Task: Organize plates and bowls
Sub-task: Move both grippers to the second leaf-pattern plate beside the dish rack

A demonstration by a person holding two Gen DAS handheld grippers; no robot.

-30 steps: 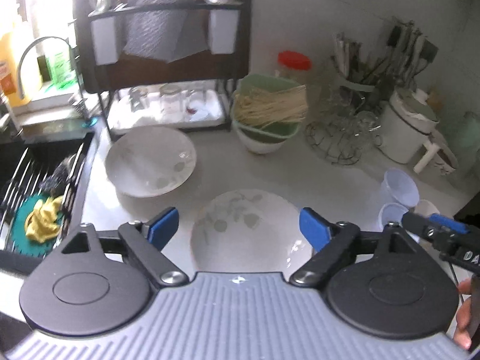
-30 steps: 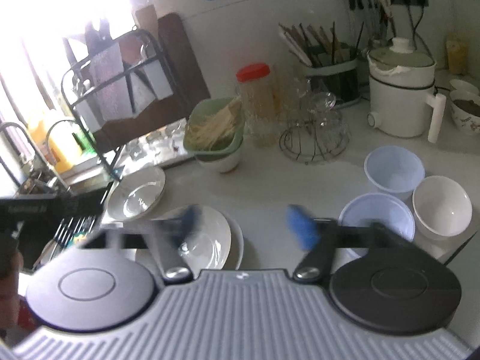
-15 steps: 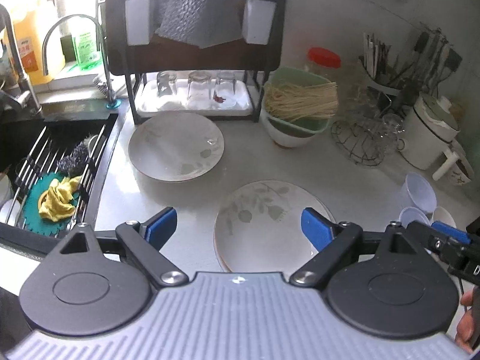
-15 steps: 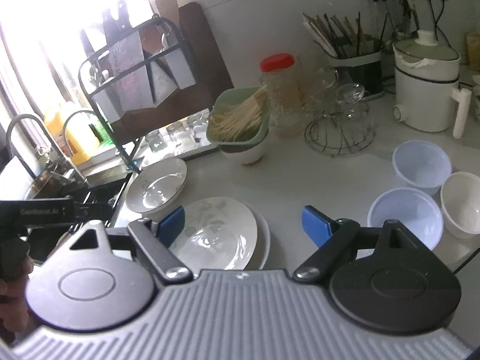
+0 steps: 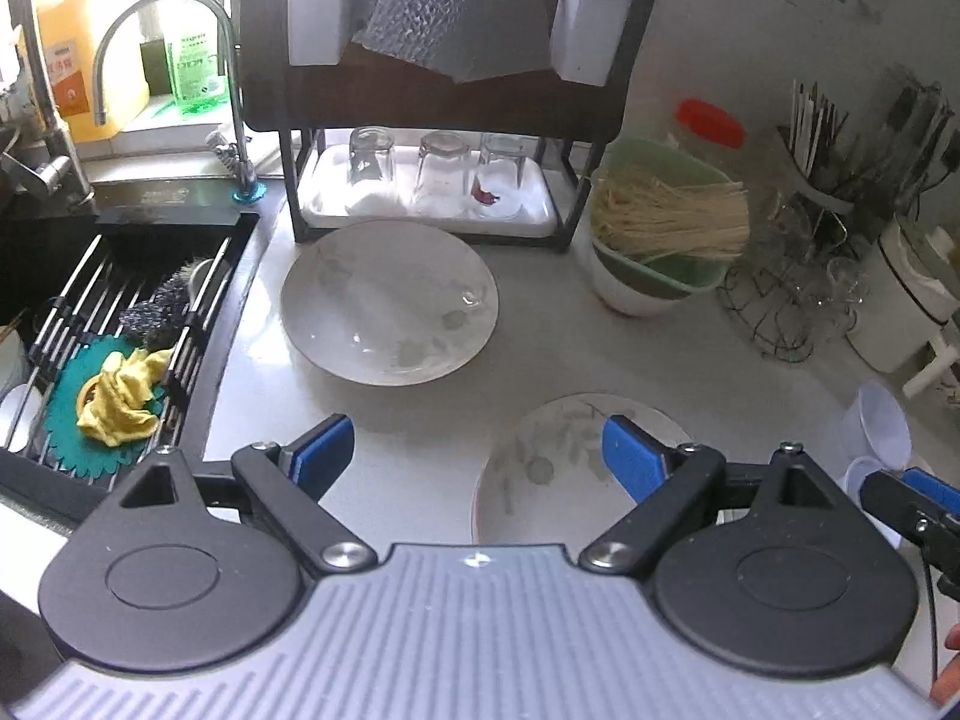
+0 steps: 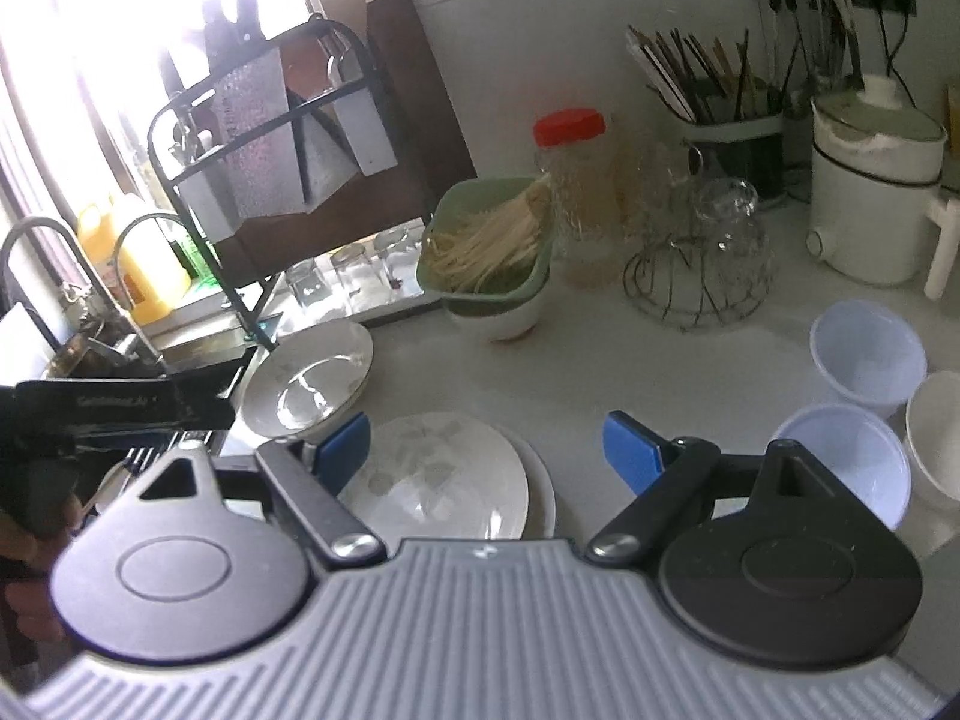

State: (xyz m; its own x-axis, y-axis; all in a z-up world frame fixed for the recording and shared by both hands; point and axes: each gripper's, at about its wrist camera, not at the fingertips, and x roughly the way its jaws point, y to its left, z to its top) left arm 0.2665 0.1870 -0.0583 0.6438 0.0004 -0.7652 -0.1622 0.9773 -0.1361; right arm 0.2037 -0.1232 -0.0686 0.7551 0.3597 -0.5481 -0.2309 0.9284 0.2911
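A deep white plate with a faint leaf print (image 5: pixel 390 303) lies on the counter in front of the glass rack; it also shows in the right wrist view (image 6: pixel 306 387). A second leaf-print plate (image 5: pixel 558 462) lies nearer, and in the right wrist view it (image 6: pixel 444 480) rests on another plate. Two pale blue bowls (image 6: pixel 867 357) (image 6: pixel 843 459) and a white bowl (image 6: pixel 936 435) stand at the right. My left gripper (image 5: pixel 474 456) is open and empty above the counter between the two plates. My right gripper (image 6: pixel 486 450) is open and empty above the stacked plates.
A black rack with upturned glasses (image 5: pixel 438 180) stands behind the plates. The sink with a drying rack and a yellow cloth (image 5: pixel 120 396) lies to the left. A green basket of noodles (image 5: pixel 666 228), a wire stand with glasses (image 6: pixel 699 264) and a white kettle (image 6: pixel 870 204) stand at the back right.
My left gripper has swung left, so the far plate and the sink have come toward the middle. My right gripper has moved slightly; both stay open.
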